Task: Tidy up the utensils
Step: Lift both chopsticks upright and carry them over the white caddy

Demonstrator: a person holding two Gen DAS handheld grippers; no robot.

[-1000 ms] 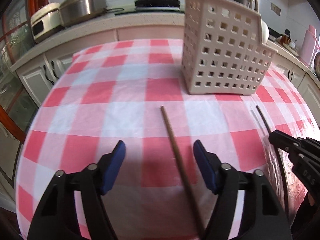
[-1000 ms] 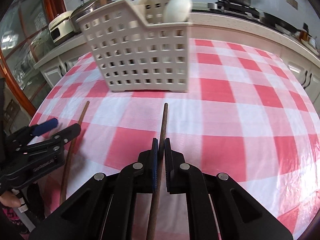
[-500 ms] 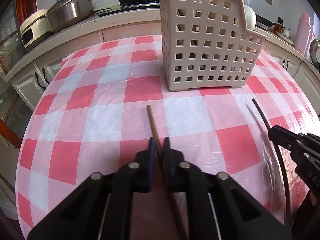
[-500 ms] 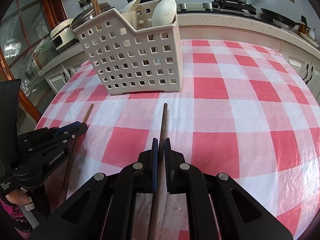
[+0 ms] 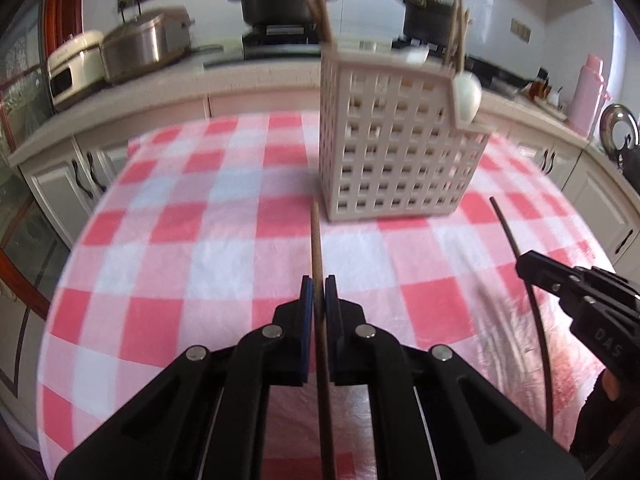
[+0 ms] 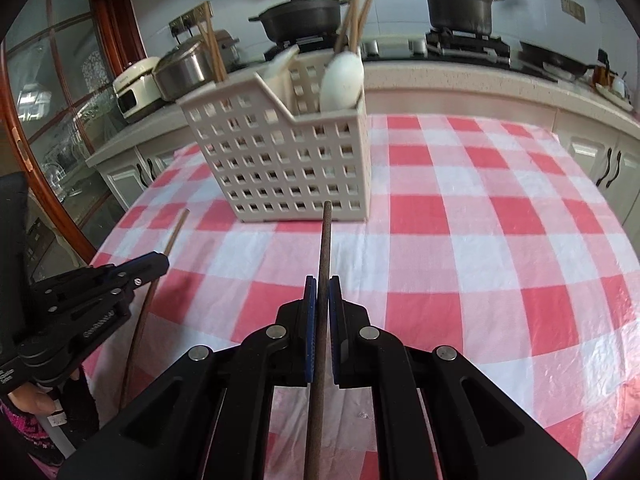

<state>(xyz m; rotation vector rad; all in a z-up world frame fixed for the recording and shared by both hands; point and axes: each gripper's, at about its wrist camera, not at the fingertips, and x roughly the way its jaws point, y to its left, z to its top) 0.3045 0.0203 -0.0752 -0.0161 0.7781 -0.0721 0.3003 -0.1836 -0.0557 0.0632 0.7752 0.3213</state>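
Chopsticks are what I have in both hands. My left gripper [image 5: 319, 290] has its jaws clamped tight on a brown chopstick [image 5: 317, 240], whose tip points toward the near bottom corner of the basket [image 5: 396, 152]. My right gripper [image 6: 321, 292] has its jaws pinched just as tight on a darker chopstick [image 6: 325, 240], and its tip reaches toward the base of the same basket [image 6: 288, 164].

From the left wrist view I see the right gripper [image 5: 524, 264] at the right edge with its dark chopstick [image 5: 506, 224] sticking out ahead of it. From the right wrist view the left gripper [image 6: 160, 262] sits at the left edge with its brown chopstick [image 6: 176, 232] slanting up past its tip.

The basket is a beige perforated plastic caddy standing upright on the worktop [image 6: 480, 240], which is covered in a red and white checked cloth. Inside it I see several chopsticks [image 6: 354, 12] standing upright, plus a white spoon [image 6: 342, 80] leaning at the near wall and another pale spoon [image 6: 280, 64] behind it.

Beyond the cloth runs a kitchen counter [image 6: 460, 80] with two dark pots [image 6: 304, 16] on a stove, a steel cooker [image 6: 188, 66] and a cream appliance [image 6: 134, 88]. A pink flask [image 5: 588, 96] stands at the far right in the left view, which is somewhat blurred.
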